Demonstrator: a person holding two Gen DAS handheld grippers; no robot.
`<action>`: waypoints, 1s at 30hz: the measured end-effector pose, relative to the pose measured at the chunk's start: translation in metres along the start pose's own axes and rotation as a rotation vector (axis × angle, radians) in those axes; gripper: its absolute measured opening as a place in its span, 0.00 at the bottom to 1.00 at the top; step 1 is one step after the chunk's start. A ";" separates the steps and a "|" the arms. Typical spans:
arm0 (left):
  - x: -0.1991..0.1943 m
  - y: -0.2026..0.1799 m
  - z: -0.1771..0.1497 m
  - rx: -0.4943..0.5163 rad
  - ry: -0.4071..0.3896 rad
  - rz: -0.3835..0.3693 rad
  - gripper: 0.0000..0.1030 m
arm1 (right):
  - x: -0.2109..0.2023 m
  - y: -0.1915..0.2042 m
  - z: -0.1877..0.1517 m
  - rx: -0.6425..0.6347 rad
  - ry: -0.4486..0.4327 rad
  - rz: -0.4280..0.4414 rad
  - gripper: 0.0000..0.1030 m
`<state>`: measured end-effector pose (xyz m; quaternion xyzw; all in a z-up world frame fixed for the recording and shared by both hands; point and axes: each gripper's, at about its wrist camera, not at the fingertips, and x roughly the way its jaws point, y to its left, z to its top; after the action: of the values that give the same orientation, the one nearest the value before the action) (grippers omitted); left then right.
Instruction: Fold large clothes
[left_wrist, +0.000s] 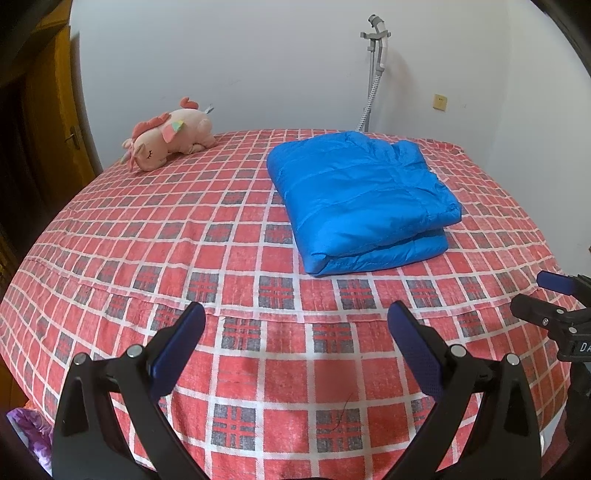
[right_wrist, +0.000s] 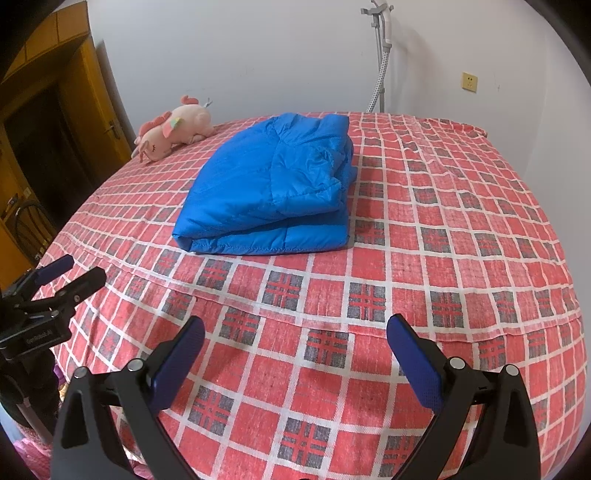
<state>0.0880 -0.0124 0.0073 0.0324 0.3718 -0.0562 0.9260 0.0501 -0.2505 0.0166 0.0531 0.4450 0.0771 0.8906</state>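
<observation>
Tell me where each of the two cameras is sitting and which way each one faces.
Left wrist: on the left gripper at the bed's near edge, facing the wall; its open fingers frame the folded blue jacket; the right gripper shows at right.
Right wrist: on the right gripper, same direction; the left gripper shows at left.
Shared: blue jacket, pink plush toy, plaid bedsheet.

Left gripper (left_wrist: 295, 319) & right gripper (right_wrist: 295, 332): fingers spread, empty.

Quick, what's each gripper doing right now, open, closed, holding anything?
Left gripper: open, holding nothing, over the bedspread.
Right gripper: open, holding nothing, clear of the folded blue jacket.
</observation>
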 end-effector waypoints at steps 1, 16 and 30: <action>0.000 0.000 0.000 0.001 0.000 0.000 0.95 | 0.000 0.000 0.000 0.000 0.000 0.000 0.96; 0.001 0.000 -0.001 0.007 0.003 0.003 0.95 | 0.001 0.000 0.000 0.000 0.001 0.000 0.96; 0.002 0.001 0.001 0.009 0.003 0.000 0.95 | 0.001 -0.001 0.001 -0.001 0.002 0.000 0.96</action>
<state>0.0898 -0.0115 0.0067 0.0367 0.3730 -0.0577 0.9253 0.0515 -0.2511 0.0162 0.0524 0.4457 0.0772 0.8903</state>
